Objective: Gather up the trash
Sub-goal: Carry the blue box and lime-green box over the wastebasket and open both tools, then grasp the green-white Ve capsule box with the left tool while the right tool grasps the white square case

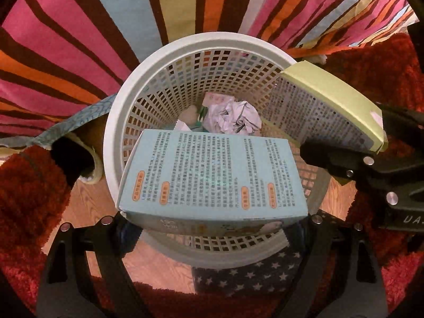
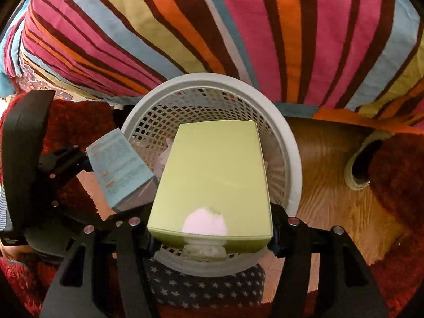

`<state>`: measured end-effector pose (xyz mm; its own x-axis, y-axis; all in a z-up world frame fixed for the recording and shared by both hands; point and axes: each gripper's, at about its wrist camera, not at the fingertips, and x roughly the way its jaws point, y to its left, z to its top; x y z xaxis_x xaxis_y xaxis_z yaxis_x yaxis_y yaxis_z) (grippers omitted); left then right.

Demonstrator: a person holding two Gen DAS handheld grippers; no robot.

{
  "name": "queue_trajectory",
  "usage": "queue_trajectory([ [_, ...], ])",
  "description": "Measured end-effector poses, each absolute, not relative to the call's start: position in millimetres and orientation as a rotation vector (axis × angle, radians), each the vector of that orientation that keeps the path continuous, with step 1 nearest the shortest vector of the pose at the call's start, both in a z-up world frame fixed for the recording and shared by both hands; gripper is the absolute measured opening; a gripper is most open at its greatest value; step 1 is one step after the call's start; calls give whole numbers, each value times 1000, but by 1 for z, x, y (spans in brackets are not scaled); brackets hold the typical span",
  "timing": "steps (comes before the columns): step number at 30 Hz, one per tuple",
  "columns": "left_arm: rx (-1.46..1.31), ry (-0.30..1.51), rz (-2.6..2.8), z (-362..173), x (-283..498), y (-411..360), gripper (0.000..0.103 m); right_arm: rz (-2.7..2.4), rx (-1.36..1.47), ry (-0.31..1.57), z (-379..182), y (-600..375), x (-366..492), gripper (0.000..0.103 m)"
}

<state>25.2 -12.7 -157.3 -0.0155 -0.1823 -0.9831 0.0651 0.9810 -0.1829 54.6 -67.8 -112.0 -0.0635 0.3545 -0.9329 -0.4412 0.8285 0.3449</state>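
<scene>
left gripper (image 1: 216,220) clamped on pale blue printed cardboard box (image 1: 212,175), right gripper (image 2: 212,234) on plain yellow-green cardboard box (image 2: 214,180); both hung long-axis-down directly above white perforated plastic wastebasket (image 1: 119,122) (crumpled paper (image 1: 233,118) inside), ready for release.

The wastebasket (image 1: 124,122) stands on the wood floor (image 2: 331,198) in front of the striped bedspread (image 2: 212,26), rugs (image 1: 26,198) on both sides. Two boxes hang over its mouth: the printed box (image 1: 212,177) left in the left gripper (image 1: 212,221), the plain-topped box (image 2: 214,175) right in the right gripper (image 2: 212,235). Crumpled paper (image 1: 233,118) lies at the bottom.
</scene>
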Motion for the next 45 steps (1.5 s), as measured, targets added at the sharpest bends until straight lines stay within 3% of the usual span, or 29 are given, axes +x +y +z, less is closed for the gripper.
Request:
queue_trajectory([
  [4, -77, 1576, -197, -158, 24, -18, 86, 669, -69, 1492, -120, -66, 53, 58],
  [8, -54, 1580, -185, -158, 24, -21, 93, 668, -74, 1500, -111, -87, 69, 59],
  [10, -50, 1579, -190, -158, 24, -22, 94, 644, -78, 1492, -110, -87, 71, 72],
  [12, -32, 1578, -186, -158, 24, -23, 95, 630, -71, 1492, -106, -84, 69, 77],
  [24, -35, 1537, -167, -146, 22, -18, 96, 618, -36, 1461, -98, -94, 67, 77],
  [29, -81, 1255, -158, -62, 13, 8, 96, 720, 9, 1240, -30, -115, 62, 77],
  [33, -141, 1053, -223, 32, 25, 41, 96, 746, 10, 881, 79, -141, 86, 77],
  [35, -124, 954, -173, 71, 46, 55, 96, 719, -11, 820, 97, -142, 100, 77],
  [39, -119, 779, -15, 132, 126, 90, 96, 616, -141, 632, 138, -120, 191, 88],
  [45, -247, 678, 82, 168, 297, 127, 96, 568, -193, 608, 149, -70, 310, 89],
])
